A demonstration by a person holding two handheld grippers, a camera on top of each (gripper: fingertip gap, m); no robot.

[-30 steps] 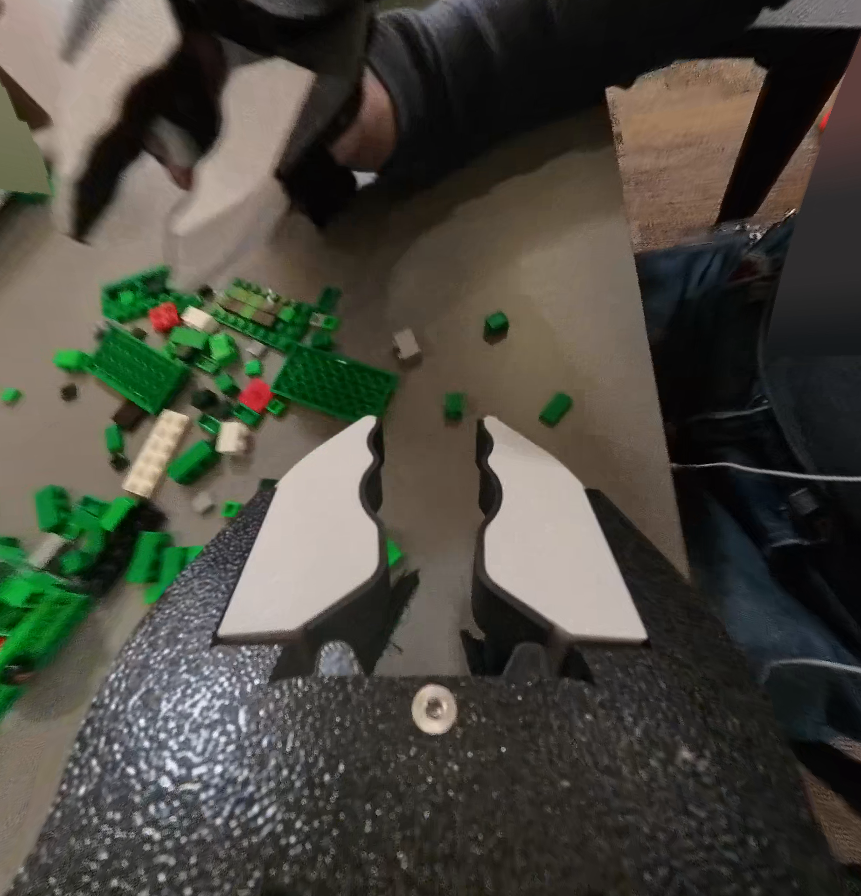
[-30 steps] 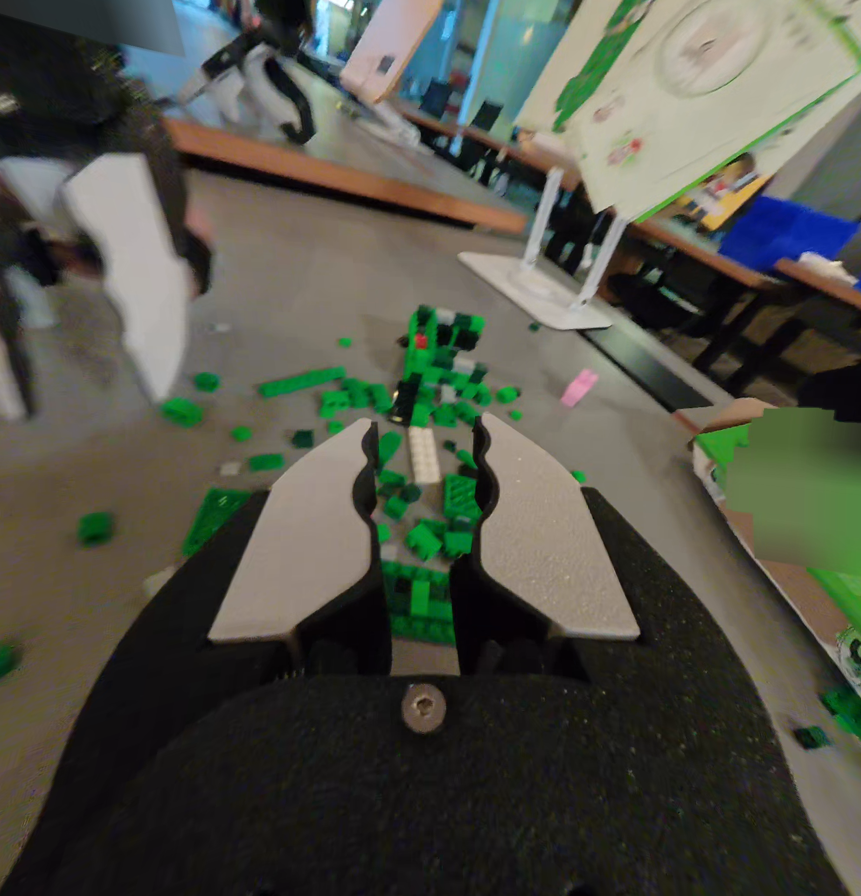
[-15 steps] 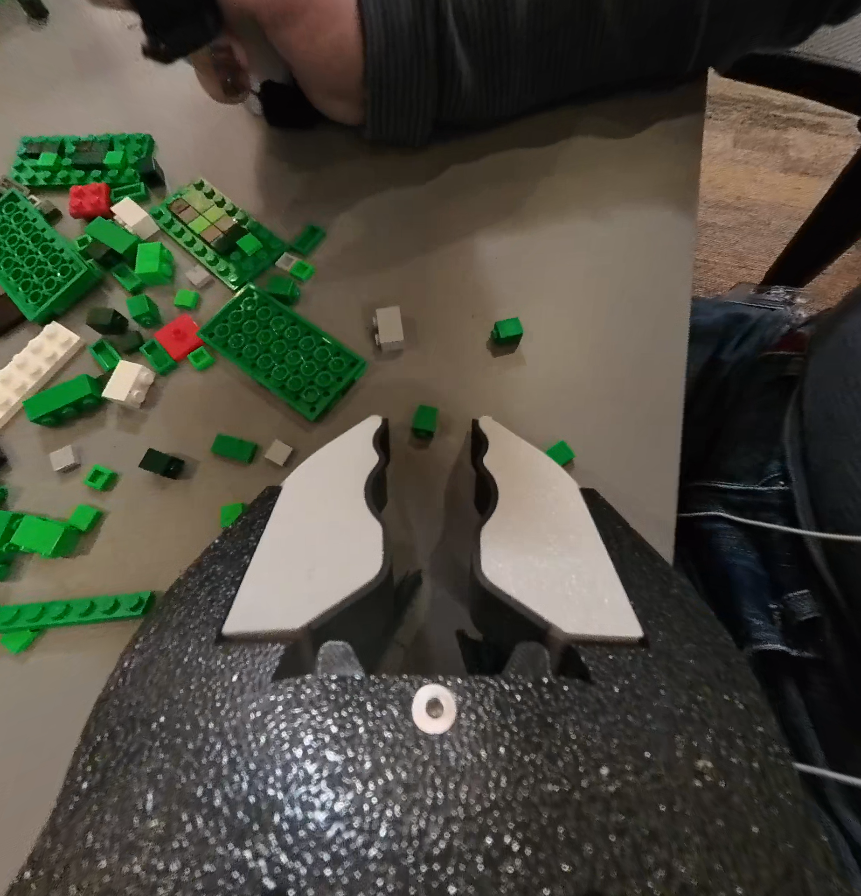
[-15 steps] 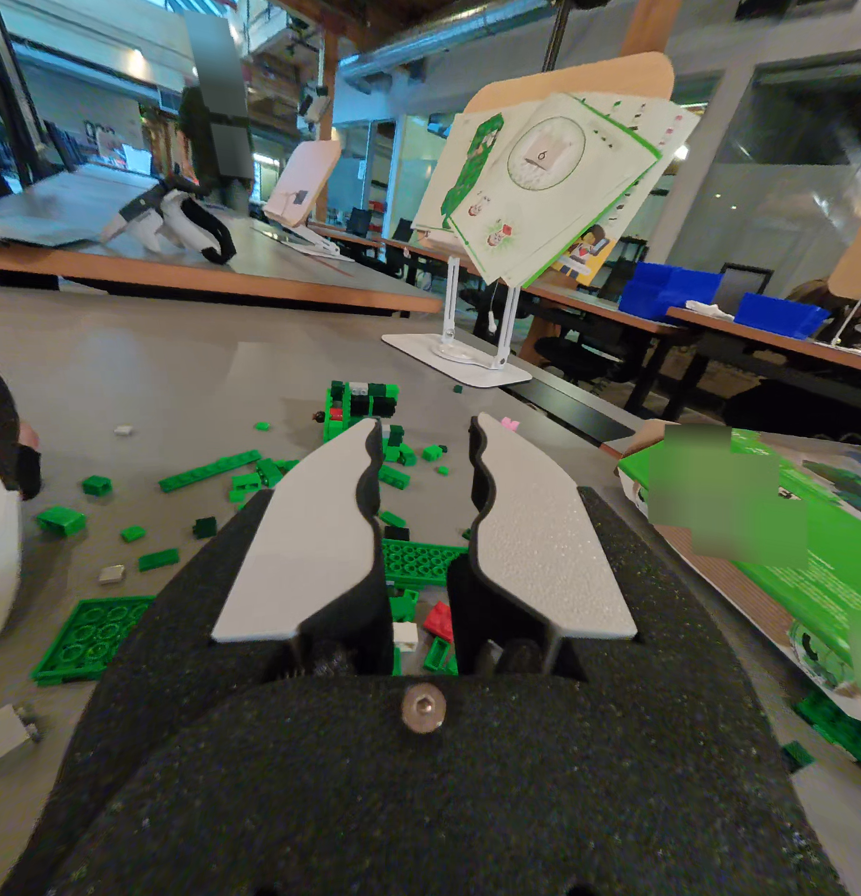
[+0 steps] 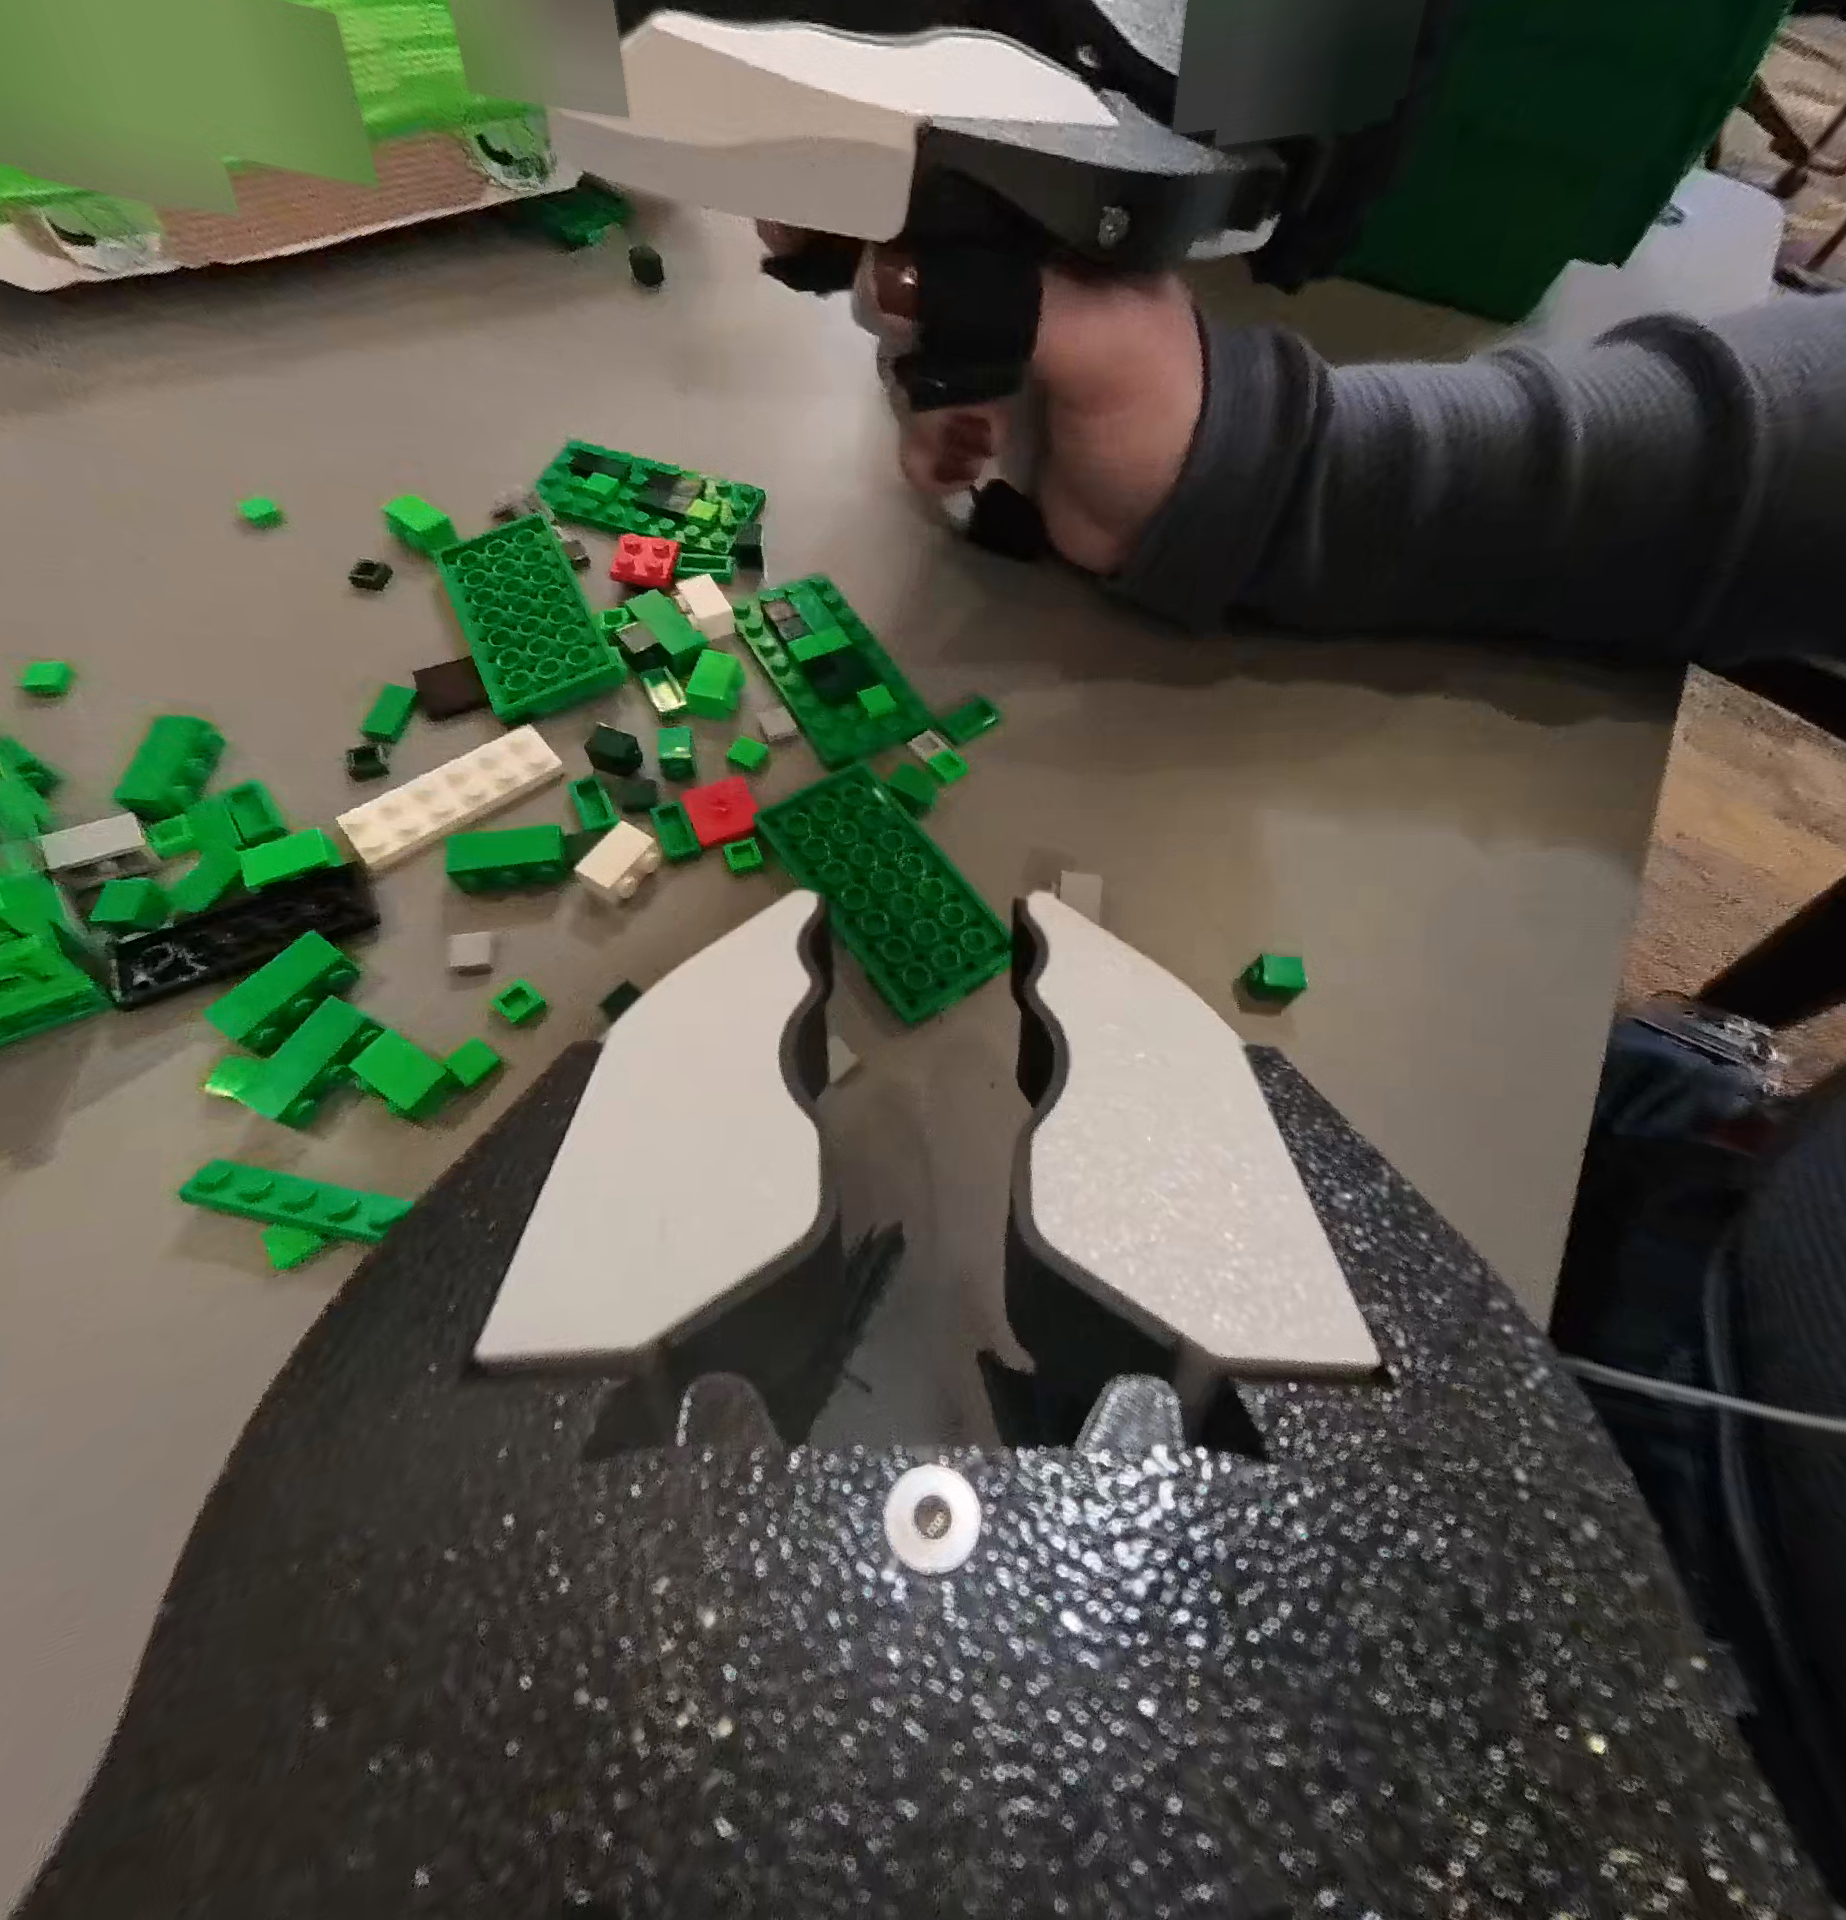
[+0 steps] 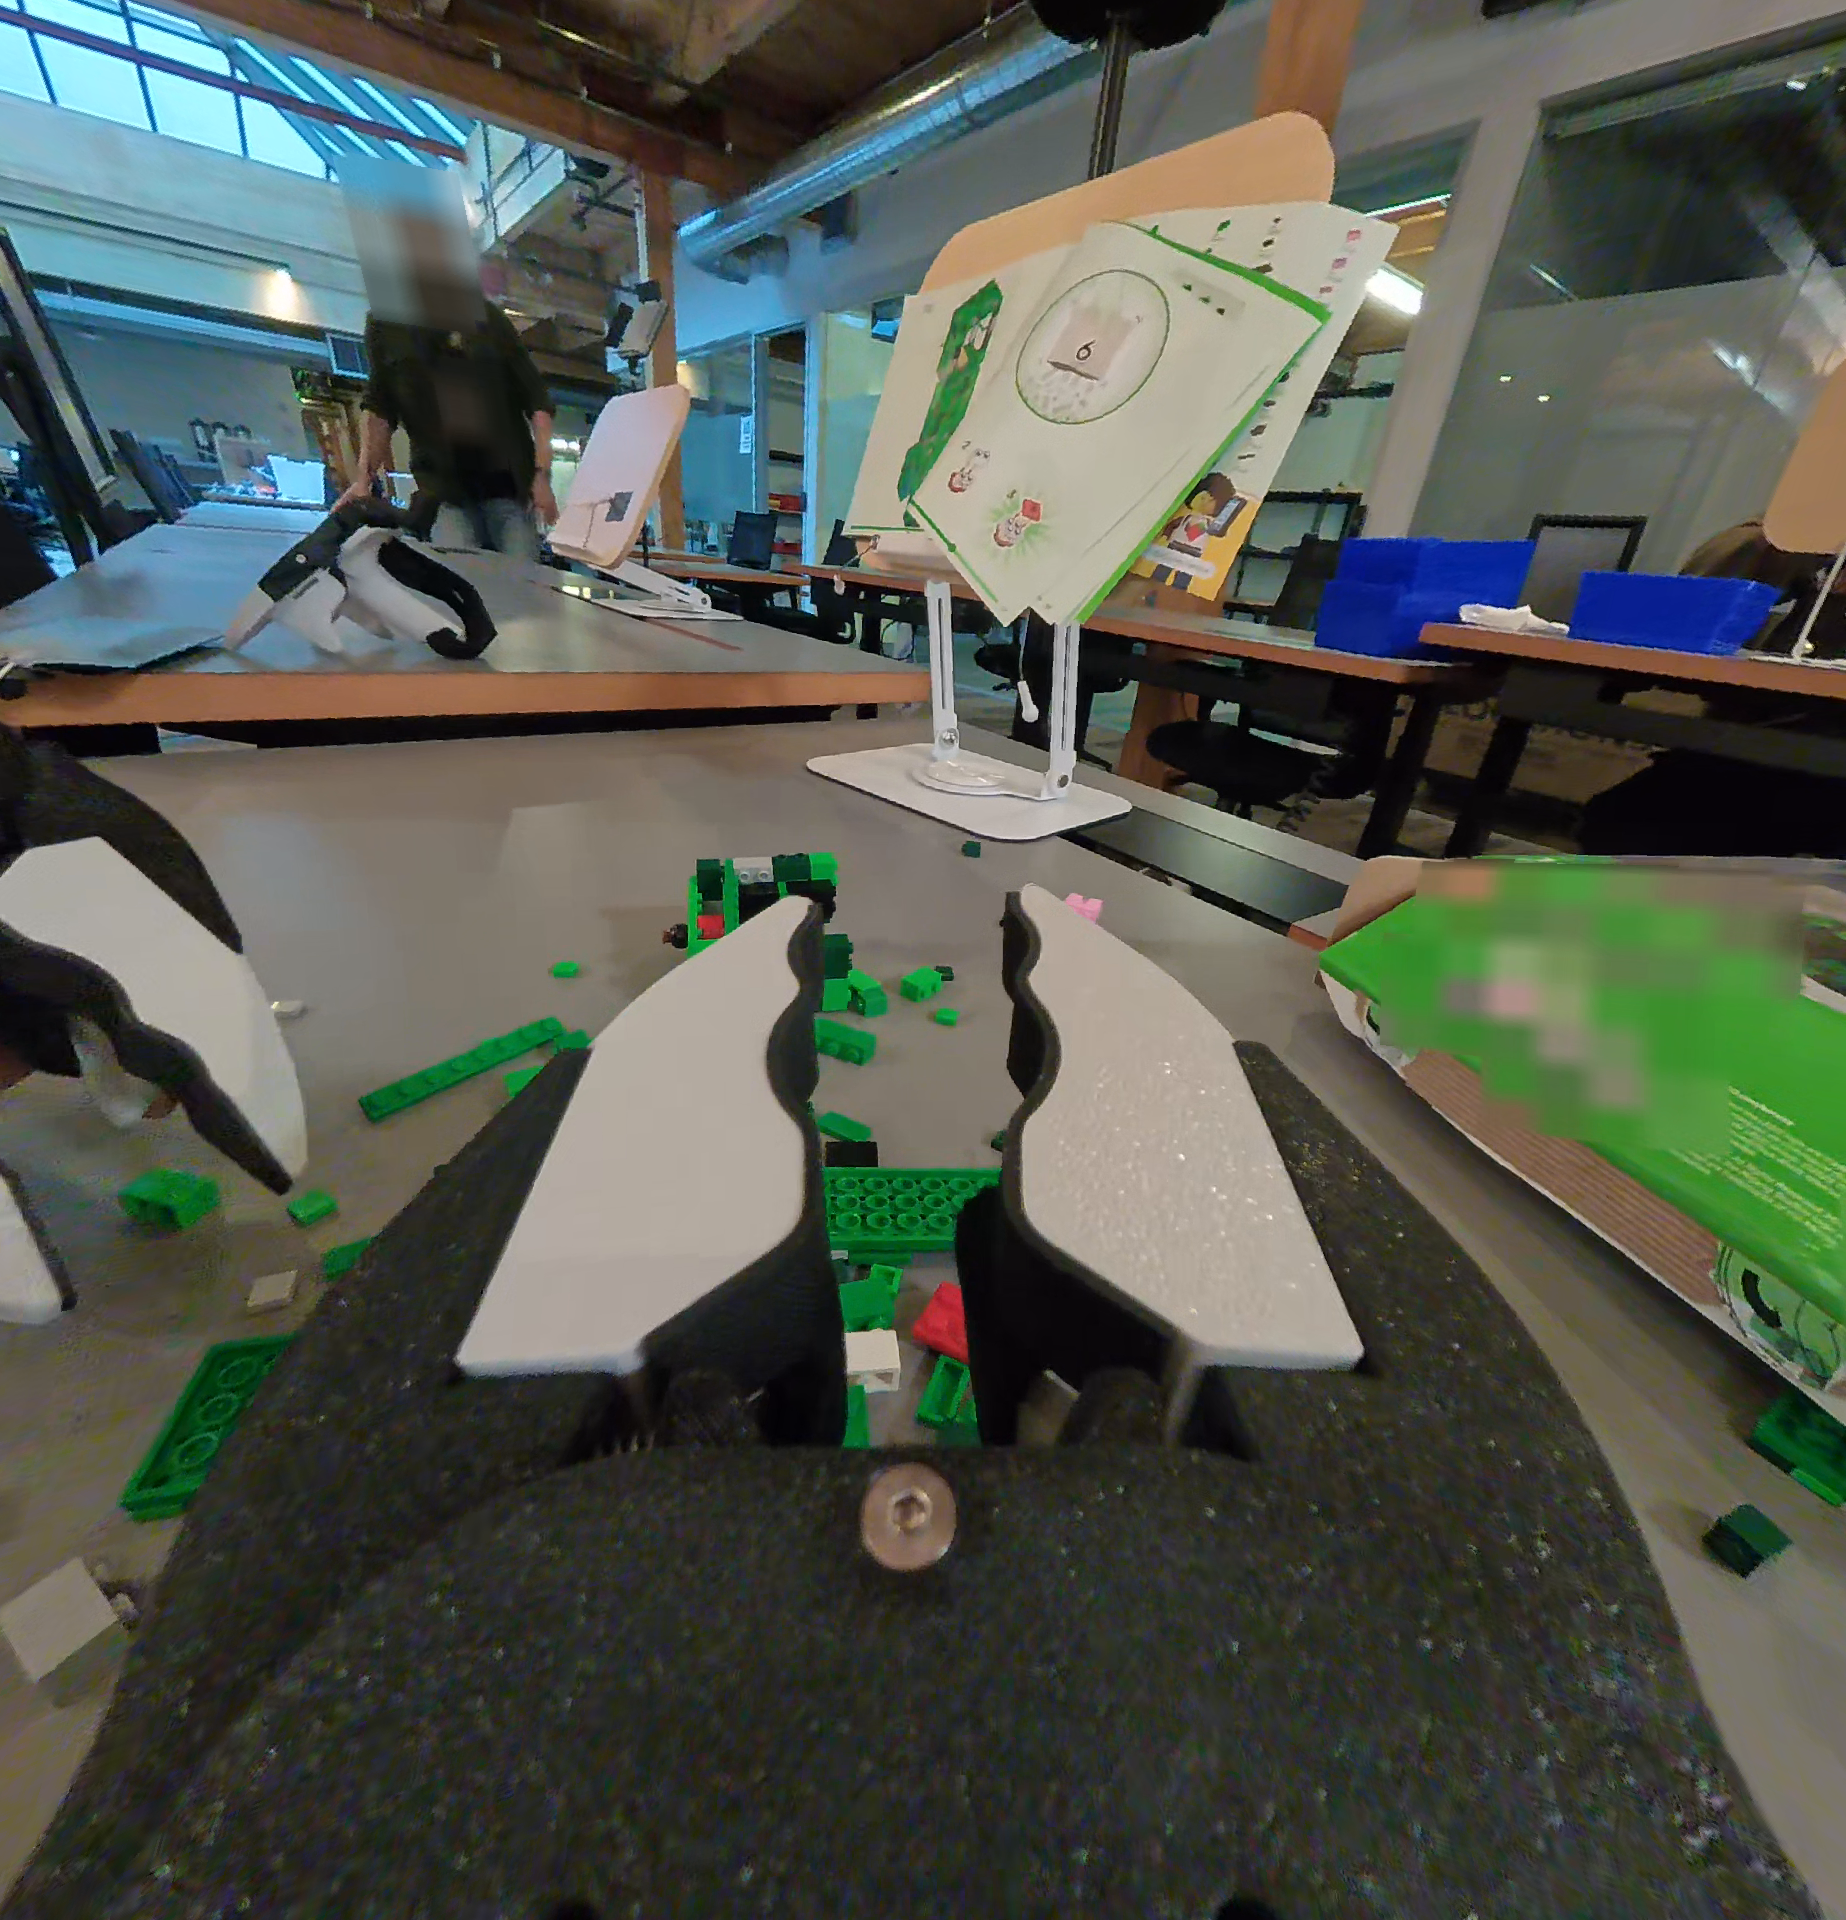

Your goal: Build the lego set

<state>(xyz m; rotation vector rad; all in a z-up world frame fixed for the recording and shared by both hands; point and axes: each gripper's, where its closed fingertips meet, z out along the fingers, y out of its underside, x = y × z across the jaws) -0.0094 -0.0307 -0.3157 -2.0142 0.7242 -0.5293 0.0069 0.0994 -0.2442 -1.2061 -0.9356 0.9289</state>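
While half a second ago a small green brick lay just ahead of its fingertips, the left gripper now hangs released and empty over a studded green plate on the surface. The right gripper, likewise parted and holding nothing, has barely moved, low over the loose bricks with the part-built green model beyond. No piece is picked yet, so the build looks to be at the choosing stage.

**Rig and operator: appearance as observed**

Left gripper and right gripper: black speckled housings, each with one central silver screw; pale grey fingers edged by wavy black pads. Operator wears a dark grey ribbed sleeve and blue jeans, crossed by a thin grey cable.
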